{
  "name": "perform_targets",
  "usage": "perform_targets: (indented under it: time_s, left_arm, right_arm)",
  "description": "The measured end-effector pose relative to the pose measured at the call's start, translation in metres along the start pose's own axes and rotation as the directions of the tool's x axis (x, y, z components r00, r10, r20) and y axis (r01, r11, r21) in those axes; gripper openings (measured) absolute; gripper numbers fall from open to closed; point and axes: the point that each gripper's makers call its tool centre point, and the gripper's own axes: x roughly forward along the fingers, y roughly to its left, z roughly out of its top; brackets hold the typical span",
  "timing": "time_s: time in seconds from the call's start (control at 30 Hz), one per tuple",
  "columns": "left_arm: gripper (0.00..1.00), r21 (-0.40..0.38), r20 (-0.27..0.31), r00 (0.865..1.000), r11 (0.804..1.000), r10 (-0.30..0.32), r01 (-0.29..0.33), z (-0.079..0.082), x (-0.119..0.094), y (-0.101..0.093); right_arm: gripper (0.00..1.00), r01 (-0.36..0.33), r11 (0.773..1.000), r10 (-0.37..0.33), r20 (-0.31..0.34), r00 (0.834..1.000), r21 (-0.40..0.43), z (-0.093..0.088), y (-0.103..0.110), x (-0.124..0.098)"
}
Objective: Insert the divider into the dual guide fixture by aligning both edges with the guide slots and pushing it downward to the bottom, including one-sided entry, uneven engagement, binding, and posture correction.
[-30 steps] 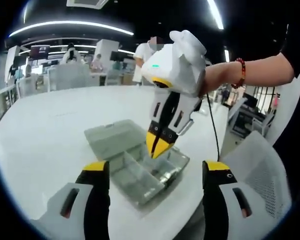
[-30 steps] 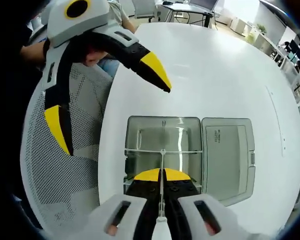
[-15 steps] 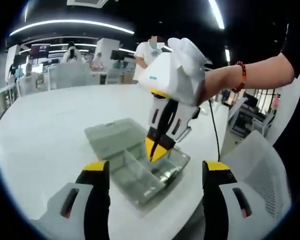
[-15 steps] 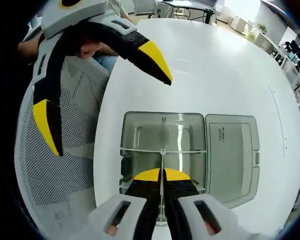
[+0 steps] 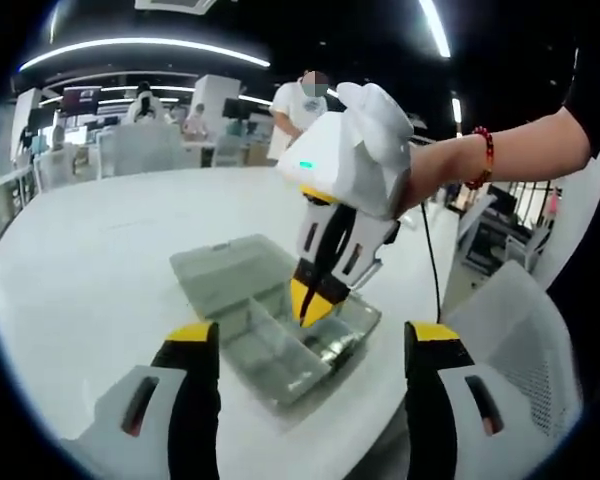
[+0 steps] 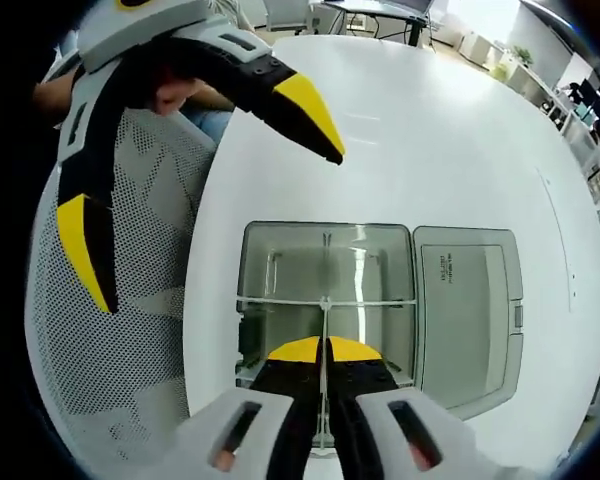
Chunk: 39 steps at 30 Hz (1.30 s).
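At six o'clock in the right gripper view, the right gripper point(image 6: 322, 350) is clenched on the divider point(image 6: 323, 395), a thin clear plate seen edge-on. Its long axis runs toward twelve o'clock, ending at a cross divider point(image 6: 325, 301) inside the box point(image 6: 325, 232). The plate sits directly below the jaws, already partly down in the box. The left gripper point(image 6: 200, 175), jaws spread and empty, hangs at ten o'clock, farther off. The left gripper view shows the box lid point(image 5: 220, 266) lying open flat on the table point(image 5: 100, 250).
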Motion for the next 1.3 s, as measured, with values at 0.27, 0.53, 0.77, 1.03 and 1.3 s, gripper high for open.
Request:
perform_targets:
  time_s: [0.27, 0.53, 0.77, 1.03, 1.3]
  left_arm:
    - [0.74, -0.002, -0.004, 1.000, 1.000, 0.003, -0.003, -0.001, 0.000, 0.001]
    - [0.73, -0.010, -0.022, 1.000, 1.000, 0.016, -0.016, -0.003, -0.001, 0.003]
    - [0.72, -0.035, -0.044, 0.998, 0.998, 0.050, -0.051, -0.008, -0.007, 0.015]
    - [0.72, -0.060, -0.086, 0.992, 0.993, 0.093, -0.098, -0.016, -0.011, 0.036]
    - [0.72, -0.092, -0.103, 0.978, 0.977, 0.184, -0.193, -0.025, -0.018, 0.062]
  right_arm:
    - [0.00, 0.000, 1.000, 0.000, 0.004, 1.000, 0.012, 0.000, 0.000, 0.000]
    - [0.02, 0.009, 0.997, -0.011, 0.029, 1.000, 0.071, -0.003, 0.000, 0.003]
    - [0.09, 0.045, 0.994, -0.052, 0.068, 0.996, 0.100, -0.004, -0.001, -0.001]
    - [0.12, 0.063, 0.985, -0.084, 0.125, 0.989, 0.162, 0.001, -0.005, -0.008]
    - [0.17, 0.070, 0.975, -0.107, 0.168, 0.980, 0.212, 0.001, -0.004, -0.011]
